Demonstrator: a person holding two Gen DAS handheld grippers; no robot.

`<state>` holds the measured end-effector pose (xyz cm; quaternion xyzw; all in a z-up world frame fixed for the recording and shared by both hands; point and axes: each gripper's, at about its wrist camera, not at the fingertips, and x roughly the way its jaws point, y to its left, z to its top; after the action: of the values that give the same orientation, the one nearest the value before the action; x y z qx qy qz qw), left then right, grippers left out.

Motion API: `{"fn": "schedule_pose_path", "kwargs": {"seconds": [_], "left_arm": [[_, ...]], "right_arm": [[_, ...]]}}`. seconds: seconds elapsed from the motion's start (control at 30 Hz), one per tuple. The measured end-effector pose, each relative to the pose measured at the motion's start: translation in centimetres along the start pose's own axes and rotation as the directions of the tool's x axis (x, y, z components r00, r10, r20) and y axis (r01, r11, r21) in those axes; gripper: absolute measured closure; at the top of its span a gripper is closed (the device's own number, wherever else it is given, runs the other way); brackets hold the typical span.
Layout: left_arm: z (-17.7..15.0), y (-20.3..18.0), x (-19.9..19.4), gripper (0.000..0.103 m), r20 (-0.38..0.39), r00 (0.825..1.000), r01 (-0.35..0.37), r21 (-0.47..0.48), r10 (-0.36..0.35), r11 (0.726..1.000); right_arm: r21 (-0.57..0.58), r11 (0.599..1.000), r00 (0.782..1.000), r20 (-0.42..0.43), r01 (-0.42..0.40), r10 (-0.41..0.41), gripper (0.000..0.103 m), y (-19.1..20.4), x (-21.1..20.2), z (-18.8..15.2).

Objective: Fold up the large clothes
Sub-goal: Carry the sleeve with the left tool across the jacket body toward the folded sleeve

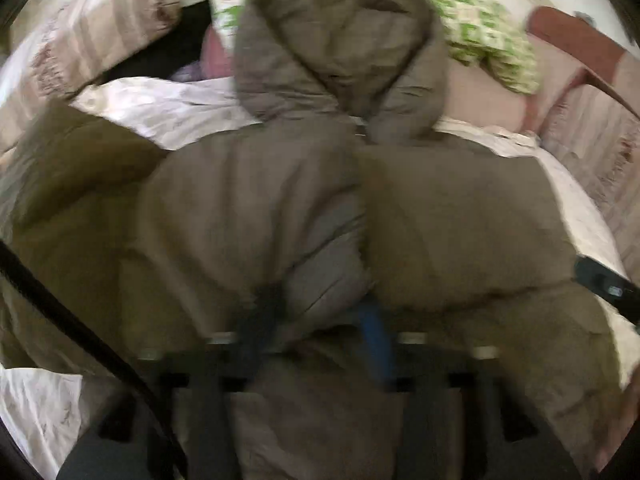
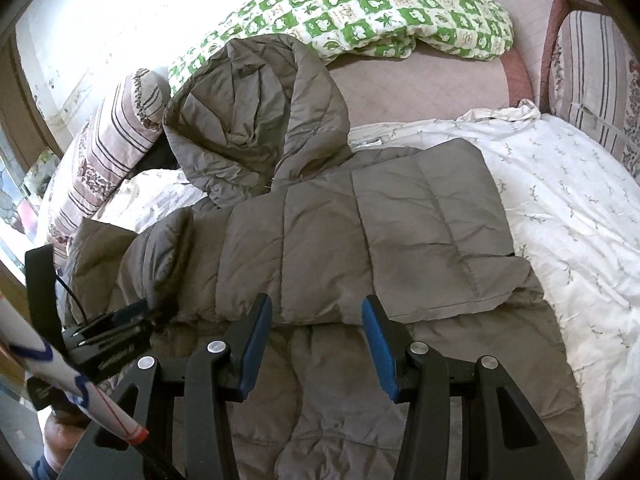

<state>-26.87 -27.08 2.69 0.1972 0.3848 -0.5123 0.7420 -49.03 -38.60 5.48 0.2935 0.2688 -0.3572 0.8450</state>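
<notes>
A grey-brown puffer jacket (image 2: 352,240) lies on the bed, hood (image 2: 256,116) toward the far side, one sleeve folded across its front. My right gripper (image 2: 316,312) is open and empty, hovering over the jacket's lower middle. My left gripper (image 1: 320,312) is shut on a fold of the jacket (image 1: 304,208), with padded fabric bunched between its blue pads; that view is blurred. The left gripper also shows in the right wrist view (image 2: 148,312) at the jacket's left sleeve. The right gripper's tip shows at the right edge of the left wrist view (image 1: 600,280).
The jacket rests on a white floral sheet (image 2: 560,208). A green-and-white patterned quilt (image 2: 360,12) lies behind the hood. Striped pillows sit at the left (image 2: 108,152) and the far right (image 2: 592,76). A black cable (image 1: 80,320) crosses the left wrist view.
</notes>
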Motion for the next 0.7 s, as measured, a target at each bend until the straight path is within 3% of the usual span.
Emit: {"fn": "schedule_pose_path", "kwargs": {"seconds": [0.17,0.27,0.37,0.47,0.6,0.63,0.7], "left_arm": [[1.1,-0.6,-5.4,0.04,0.119,0.992,0.034,0.034,-0.038,0.999],[3.1,2.5,-9.6,0.03,0.223,0.974,0.05,-0.051,-0.037,0.997],[4.3,7.1,-12.1,0.027,0.271,0.961,0.0,-0.159,0.044,0.987],[4.8,13.4,-13.6,0.027,0.255,0.957,-0.057,-0.312,0.141,0.948],[3.3,21.1,-12.9,0.027,0.143,0.961,-0.143,-0.474,0.236,0.869],[2.7,22.8,-12.4,0.027,0.11,0.964,-0.15,-0.521,0.24,0.841],[1.8,24.9,-11.4,0.027,0.075,0.979,-0.113,-0.574,0.189,0.811]], "right_arm": [[0.032,0.996,0.997,-0.021,-0.079,0.08,0.052,0.3,0.3,-0.2],[0.048,0.986,0.986,-0.04,-0.16,0.162,0.052,0.9,0.4,-0.5],[0.073,0.962,0.961,-0.072,-0.264,0.269,0.052,2.2,0.9,-0.9],[0.102,0.939,0.936,-0.097,-0.328,0.337,0.051,3.6,1.4,-1.0],[0.162,0.908,0.903,-0.134,-0.387,0.408,0.049,5.6,3.4,-0.7],[0.175,0.904,0.899,-0.143,-0.39,0.415,0.048,6.2,4.2,-0.4],[0.206,0.897,0.892,-0.159,-0.39,0.424,0.048,7.2,5.7,0.0]]}}
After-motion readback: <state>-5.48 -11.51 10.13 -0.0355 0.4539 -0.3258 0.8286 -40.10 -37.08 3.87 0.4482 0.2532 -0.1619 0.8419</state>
